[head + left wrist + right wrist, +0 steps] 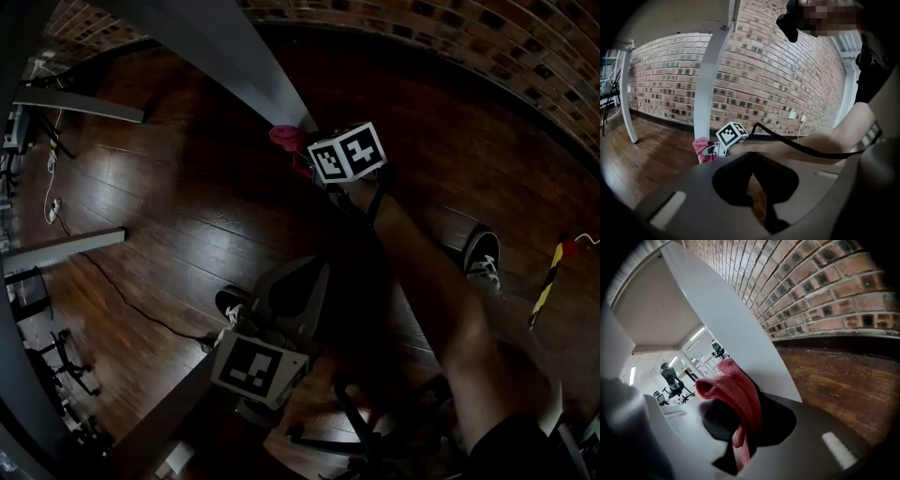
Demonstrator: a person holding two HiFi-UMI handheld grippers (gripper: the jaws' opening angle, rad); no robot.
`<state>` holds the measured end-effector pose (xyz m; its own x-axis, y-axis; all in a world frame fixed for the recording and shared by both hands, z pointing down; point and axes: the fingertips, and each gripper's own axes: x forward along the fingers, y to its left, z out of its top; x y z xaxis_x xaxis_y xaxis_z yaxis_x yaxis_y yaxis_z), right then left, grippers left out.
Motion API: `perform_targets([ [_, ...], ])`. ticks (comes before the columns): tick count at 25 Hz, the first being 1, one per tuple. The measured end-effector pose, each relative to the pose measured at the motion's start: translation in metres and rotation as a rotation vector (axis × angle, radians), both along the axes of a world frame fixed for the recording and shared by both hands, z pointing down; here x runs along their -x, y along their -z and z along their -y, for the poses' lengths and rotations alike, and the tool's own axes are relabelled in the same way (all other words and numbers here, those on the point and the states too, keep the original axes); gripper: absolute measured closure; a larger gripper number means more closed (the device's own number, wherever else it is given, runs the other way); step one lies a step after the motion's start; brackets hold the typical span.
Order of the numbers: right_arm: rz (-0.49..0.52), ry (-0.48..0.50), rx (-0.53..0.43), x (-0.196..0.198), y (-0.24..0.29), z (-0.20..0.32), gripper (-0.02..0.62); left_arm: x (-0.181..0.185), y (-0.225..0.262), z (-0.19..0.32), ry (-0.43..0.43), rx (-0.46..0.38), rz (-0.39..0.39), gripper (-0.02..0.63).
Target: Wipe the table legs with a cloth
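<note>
Dark wooden floorboards [187, 206] run across the room, glossy where the light catches them, right up to a red brick wall [787, 70] with a dark skirting strip along its foot. A pair of white sockets [792, 115] sits low on that wall. A thin black cable [122, 300] trails over the boards. Two black sneakers with white trim stand apart, one [484, 258] near a yellow-and-black striped pole [546, 281], the other [232, 305] further left. Far off, under strip lights [697, 333], stands a black office chair [670, 377].
</note>
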<state>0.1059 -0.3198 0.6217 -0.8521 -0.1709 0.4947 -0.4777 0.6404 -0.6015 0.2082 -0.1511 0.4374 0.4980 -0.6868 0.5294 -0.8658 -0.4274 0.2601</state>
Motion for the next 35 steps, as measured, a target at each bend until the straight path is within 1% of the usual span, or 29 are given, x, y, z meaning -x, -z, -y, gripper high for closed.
perform_targets([
  [5, -0.034, -0.002, 0.031, 0.001, -0.039, -0.002, 0.549, -0.01, -0.008, -0.005, -0.042, 0.007, 0.037, 0.606],
  [10, -0.088, -0.011, 0.063, -0.004, -0.079, -0.008, 0.549, -0.016, -0.016, -0.009, -0.084, 0.018, 0.079, 0.606],
  [13, -0.16, -0.004, 0.074, -0.012, -0.105, -0.012, 0.549, -0.017, -0.02, -0.011, -0.098, 0.022, 0.091, 0.606],
  [17, -0.309, -0.027, 0.065, -0.039, -0.143, -0.013, 0.549, -0.015, -0.026, -0.013, -0.098, 0.04, 0.101, 0.606],
  [19, -0.378, -0.046, 0.033, -0.052, -0.154, -0.009, 0.549, -0.014, -0.026, -0.013, -0.09, 0.042, 0.097, 0.606],
  [20, -0.405, -0.046, 0.003, -0.056, -0.157, -0.007, 0.549, -0.015, -0.026, -0.013, -0.091, 0.041, 0.097, 0.606],
  [24, -0.425, 0.02, -0.156, -0.043, -0.149, 0.002, 0.549, -0.017, -0.027, -0.013, -0.089, 0.05, 0.094, 0.606],
  [26, -0.444, 0.03, -0.212, -0.038, -0.144, 0.009, 0.549, -0.016, -0.027, -0.013, -0.089, 0.052, 0.097, 0.606],
  [29, -0.462, -0.018, -0.263, -0.04, -0.134, 0.023, 0.549, -0.016, -0.027, -0.013, -0.088, 0.046, 0.096, 0.606],
  [32, -0.449, -0.064, -0.307, -0.04, -0.115, 0.033, 0.551, -0.016, -0.026, -0.013, -0.094, 0.043, 0.098, 0.606],
  [35, -0.42, -0.103, -0.335, -0.04, -0.093, 0.038, 0.551, -0.016, -0.024, -0.014, -0.088, 0.037, 0.081, 0.606],
])
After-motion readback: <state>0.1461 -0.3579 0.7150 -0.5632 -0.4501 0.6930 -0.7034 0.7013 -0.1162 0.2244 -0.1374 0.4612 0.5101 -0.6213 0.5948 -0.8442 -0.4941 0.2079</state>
